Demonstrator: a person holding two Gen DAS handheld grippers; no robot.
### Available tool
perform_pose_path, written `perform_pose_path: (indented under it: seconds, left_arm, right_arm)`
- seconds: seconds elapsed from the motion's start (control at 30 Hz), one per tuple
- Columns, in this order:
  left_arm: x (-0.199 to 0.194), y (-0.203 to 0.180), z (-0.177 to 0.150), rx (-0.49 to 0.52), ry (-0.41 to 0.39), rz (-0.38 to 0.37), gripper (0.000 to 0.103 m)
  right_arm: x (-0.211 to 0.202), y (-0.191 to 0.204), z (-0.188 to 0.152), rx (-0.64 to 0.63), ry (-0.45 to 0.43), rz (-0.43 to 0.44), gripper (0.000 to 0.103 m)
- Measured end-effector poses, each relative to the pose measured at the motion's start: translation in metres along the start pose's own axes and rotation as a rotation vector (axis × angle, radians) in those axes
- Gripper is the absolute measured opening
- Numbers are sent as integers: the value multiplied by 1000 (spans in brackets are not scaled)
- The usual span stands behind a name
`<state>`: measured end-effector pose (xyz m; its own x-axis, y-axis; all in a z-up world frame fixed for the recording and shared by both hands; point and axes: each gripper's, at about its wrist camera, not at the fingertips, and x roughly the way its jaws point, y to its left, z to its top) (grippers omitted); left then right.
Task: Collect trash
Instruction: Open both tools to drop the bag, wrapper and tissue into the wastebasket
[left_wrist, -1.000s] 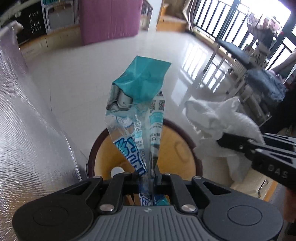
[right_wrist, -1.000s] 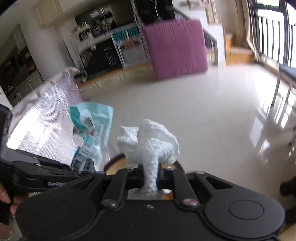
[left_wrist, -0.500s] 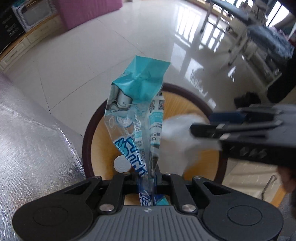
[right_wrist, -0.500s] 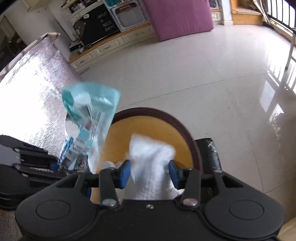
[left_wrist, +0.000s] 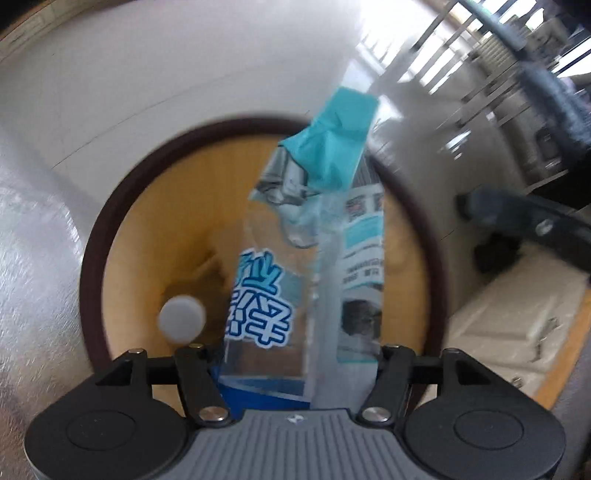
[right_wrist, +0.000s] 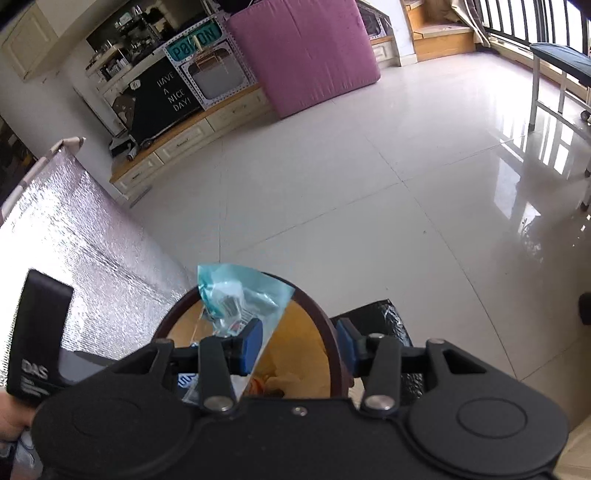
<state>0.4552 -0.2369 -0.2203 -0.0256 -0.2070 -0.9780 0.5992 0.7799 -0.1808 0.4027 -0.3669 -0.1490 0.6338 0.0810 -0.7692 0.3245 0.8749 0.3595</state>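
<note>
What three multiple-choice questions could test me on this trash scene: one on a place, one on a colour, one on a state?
1. Where is the teal-and-clear plastic wrapper?
A. On the white floor tiles
B. Over the mouth of the round yellow bin
C. On the pink mat

2. What colour is the bin's rim?
A. Dark brown
B. Silver
C. Blue

3. How is the right hand-held gripper?
A. Shut on a tissue
B. Shut on the wrapper
C. Open, holding nothing

Answers:
1 B: the left wrist view shows the wrapper against the bin's yellow inside.
2 A: a dark brown ring runs round the yellow inside.
3 C: its blue pads stand wide apart with nothing clamped between them.
</note>
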Motion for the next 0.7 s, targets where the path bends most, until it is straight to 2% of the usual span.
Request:
perform_pose_path:
  seconds: [0.03, 0.1, 0.23, 0.27, 0.3, 0.4, 0.43, 0.47, 0.53, 0.63, 0.7]
  left_arm:
    - [3, -1, -2, 4, 13, 11, 57]
    - [6, -5, -8, 29, 56, 20, 43]
    - [14, -15, -22, 76, 139, -9, 42]
    - [15, -15, -22, 74, 139, -5, 48]
    - [15, -13, -20, 52, 122, -1, 60]
    - [0, -3, -10, -7, 36, -3, 69]
    - [-7, 1, -7, -31, 4, -12, 76]
    - [-13, 4, -5, -57, -18, -16, 89]
    - [-22, 11, -4, -102, -39, -13, 91]
    - [-28, 15, -6, -138, -1, -8, 91]
    - [-30, 12, -14, -129, 27, -5, 87]
  right_arm:
    - [2, 1, -1, -5, 7, -3, 46]
    - [2, 4, -2, -23, 14, -5, 45]
    - [-3, 2, -3, -42, 15, 6, 45]
    - [-4, 2, -3, -41, 16, 8, 45]
    - [-4, 1, -3, -39, 16, 7, 45]
    - [-6, 2, -3, -39, 15, 10, 45]
    - [-6, 2, -4, -45, 16, 11, 45]
    - [-7, 3, -4, -49, 16, 12, 45]
    - [-6, 3, -4, -53, 18, 13, 45]
    - [-8, 4, -4, -55, 17, 14, 45]
    - [-9, 3, -4, -58, 15, 13, 45]
